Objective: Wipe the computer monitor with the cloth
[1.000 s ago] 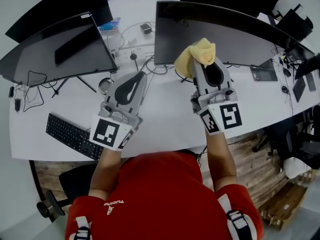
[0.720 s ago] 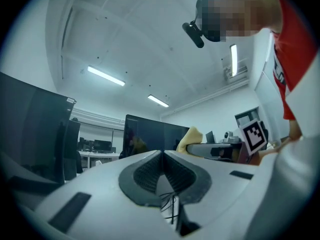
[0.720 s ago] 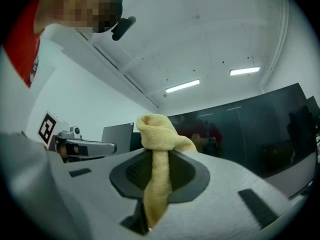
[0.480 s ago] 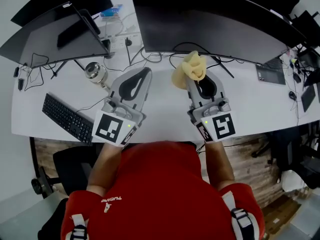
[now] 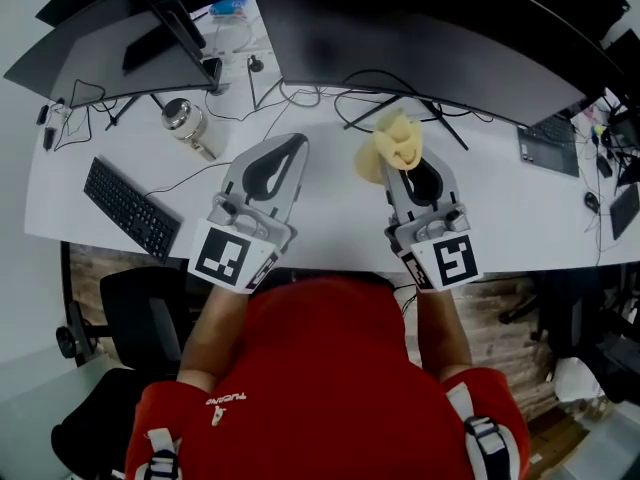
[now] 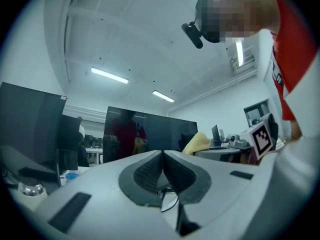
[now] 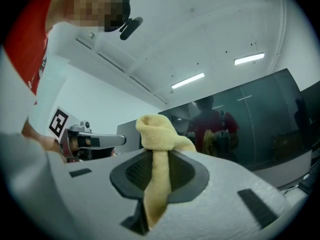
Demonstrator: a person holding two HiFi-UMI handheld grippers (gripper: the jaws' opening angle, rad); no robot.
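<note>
one yellow cloth (image 5: 392, 146) sits pinched between jaws of the right hand-held gripper (image 5: 406, 164).

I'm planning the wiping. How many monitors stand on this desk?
2: the wide monitor straight ahead, and the smaller monitor at the far left. Others may be hidden behind them.

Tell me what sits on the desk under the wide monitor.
Black cables loop on the white desk below the wide monitor, with thin stand legs. The screen covers whatever lies farther back.
</note>
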